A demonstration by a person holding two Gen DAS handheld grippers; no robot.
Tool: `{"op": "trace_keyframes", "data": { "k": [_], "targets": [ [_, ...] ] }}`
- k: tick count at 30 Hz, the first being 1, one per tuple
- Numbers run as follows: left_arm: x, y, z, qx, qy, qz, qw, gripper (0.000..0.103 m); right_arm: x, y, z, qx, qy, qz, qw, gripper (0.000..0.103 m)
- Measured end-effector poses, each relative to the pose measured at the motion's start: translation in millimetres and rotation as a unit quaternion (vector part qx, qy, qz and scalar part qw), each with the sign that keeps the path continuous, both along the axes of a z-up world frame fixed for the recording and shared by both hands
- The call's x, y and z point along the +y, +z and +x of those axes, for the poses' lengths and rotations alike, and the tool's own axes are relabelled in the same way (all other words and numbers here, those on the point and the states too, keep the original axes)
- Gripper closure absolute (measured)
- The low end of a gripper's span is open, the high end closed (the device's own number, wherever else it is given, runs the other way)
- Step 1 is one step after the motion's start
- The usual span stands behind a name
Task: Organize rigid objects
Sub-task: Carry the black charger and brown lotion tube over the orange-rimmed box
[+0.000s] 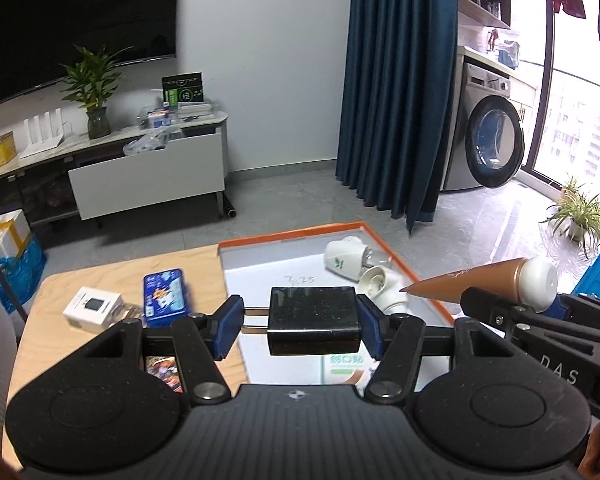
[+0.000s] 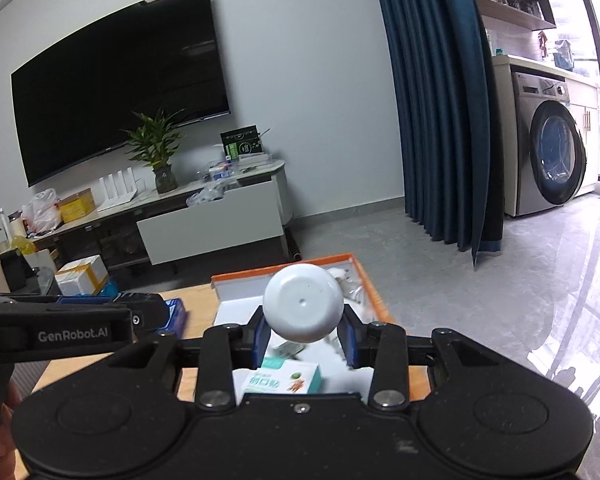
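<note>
Left gripper [image 1: 300,322] clamps black charger [image 1: 314,320] across its sides, prongs pointing left, long axis level, held over tray [image 1: 380,230]. Right gripper [image 2: 303,334] clenched on brown tube [image 1: 466,280], white cap [image 2: 303,307] end toward camera, tube axis running across tray's right rim. Both loads sit above tray; likely drop is straight down, left one nearer tray centre. Inside tray: green box [image 2: 284,378] near, white bulbs [image 1: 360,268] far. Left of tray on counter [image 1: 60,340]: blue tin [image 1: 166,298], white box [image 1: 93,307]. Beyond tray: TV [image 2: 120,80], curtain [image 2: 440,100], washer [image 2: 556,152].
</note>
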State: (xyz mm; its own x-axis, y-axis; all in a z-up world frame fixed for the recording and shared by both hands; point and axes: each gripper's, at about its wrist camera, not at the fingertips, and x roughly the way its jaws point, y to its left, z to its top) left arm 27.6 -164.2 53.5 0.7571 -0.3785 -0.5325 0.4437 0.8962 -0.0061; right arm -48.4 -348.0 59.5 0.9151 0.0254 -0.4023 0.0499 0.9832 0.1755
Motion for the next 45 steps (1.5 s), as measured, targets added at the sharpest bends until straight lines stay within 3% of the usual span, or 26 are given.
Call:
{"op": "trace_keyframes", "data": {
  "k": [23, 24, 25, 27, 31, 32, 34, 36, 43, 45],
  "targets": [
    [-16.4, 7.5, 17.3, -0.010, 0.001, 0.004, 0.9999, 0.042, -10.7, 5.4, 24.1, -0.011, 0.007, -0.004, 1.000, 0.060],
    [-15.3, 7.1, 17.6, -0.009, 0.001, 0.004, 1.0000, 0.042, -10.0, 4.8, 24.8, -0.011, 0.008, -0.004, 1.000, 0.069],
    [-15.0, 6.2, 18.1, -0.007, 0.001, 0.004, 1.0000, 0.042, -9.5, 4.5, 25.0, -0.012, 0.009, -0.005, 1.000, 0.090],
    [-14.0, 3.9, 18.3, -0.003, 0.003, 0.006, 1.0000, 0.042, -8.6, 3.2, 28.9, -0.003, 0.015, -0.008, 1.000, 0.090],
    [-7.8, -0.2, 17.4, 0.003, 0.010, 0.006, 0.9999, 0.042, -17.1, -10.5, 37.0, 0.033, 0.027, -0.001, 0.999, 0.086],
    [-5.6, -1.4, 17.6, 0.006, 0.012, 0.004, 0.9999, 0.042, -21.4, -15.7, 37.9, 0.045, 0.032, 0.008, 0.998, 0.082],
    [-1.5, -3.7, 17.6, 0.012, 0.014, 0.001, 0.9998, 0.042, -28.4, -28.2, 43.5, 0.084, 0.045, 0.020, 0.995, 0.061],
    [1.4, -6.4, 17.5, 0.015, 0.016, -0.001, 0.9998, 0.042, -31.1, -39.7, 46.6, 0.111, 0.045, 0.018, 0.993, 0.053],
    [9.0, -16.7, 21.5, 0.033, 0.021, -0.005, 0.9992, 0.042, -15.0, -70.8, 82.8, 0.185, 0.063, 0.016, 0.981, 0.035],
    [11.9, -18.9, 22.1, 0.035, 0.022, -0.003, 0.9991, 0.042, -10.7, -78.0, 96.4, 0.202, 0.058, 0.011, 0.978, 0.035]
  ]
}}
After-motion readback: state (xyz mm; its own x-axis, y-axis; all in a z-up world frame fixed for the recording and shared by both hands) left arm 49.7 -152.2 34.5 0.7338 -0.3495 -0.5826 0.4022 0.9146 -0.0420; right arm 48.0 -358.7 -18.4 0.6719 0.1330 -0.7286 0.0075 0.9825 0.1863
